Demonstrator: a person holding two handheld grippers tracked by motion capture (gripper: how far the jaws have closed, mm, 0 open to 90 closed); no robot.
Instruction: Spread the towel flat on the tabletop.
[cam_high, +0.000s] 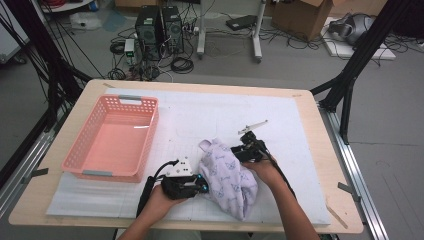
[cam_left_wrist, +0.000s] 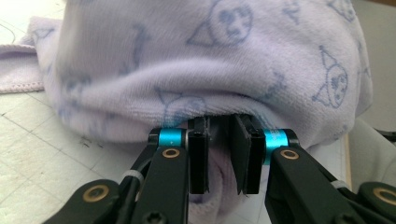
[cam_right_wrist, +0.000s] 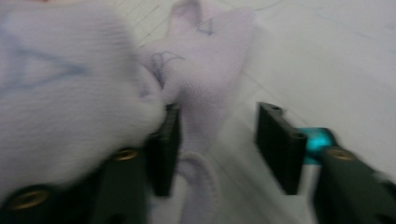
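Up close, the left gripper (cam_left_wrist: 223, 154) has its fingers (cam_left_wrist: 198, 154) drawn narrow, and a fold of the towel (cam_left_wrist: 210, 70) hangs pinched between them. How deep the fold goes is hidden by the fingers themselves, and the cloth bulges over their tips and cuts off what lies beyond. In the high view the left gripper (cam_high: 202, 182) points sideways into the near left edge of the towel (cam_high: 225, 175), its tips buried in the pile.

The right gripper view is blurred, so fine detail is hard to make out. Even so, the right gripper (cam_right_wrist: 217, 140) shows its fingers (cam_right_wrist: 280, 144) standing wide. The towel (cam_right_wrist: 60, 93) drapes against and over one finger, a hemmed edge hangs just inside it, and the other finger stands clear of the cloth with bare worktop behind it. From above, the right gripper (cam_high: 240, 150) meets the towel's far right side, and the hand covers much of its body.

The towel is pale lilac, soft and fleecy, printed with blue line drawings of small cat-like faces. It lies bunched in a heap between the two sets of fingers, one corner sticking up past them.

Farther off, beyond the left fingers, a pink basket (cam_high: 80, 137) sits well apart on the worktop (cam_high: 330, 165).
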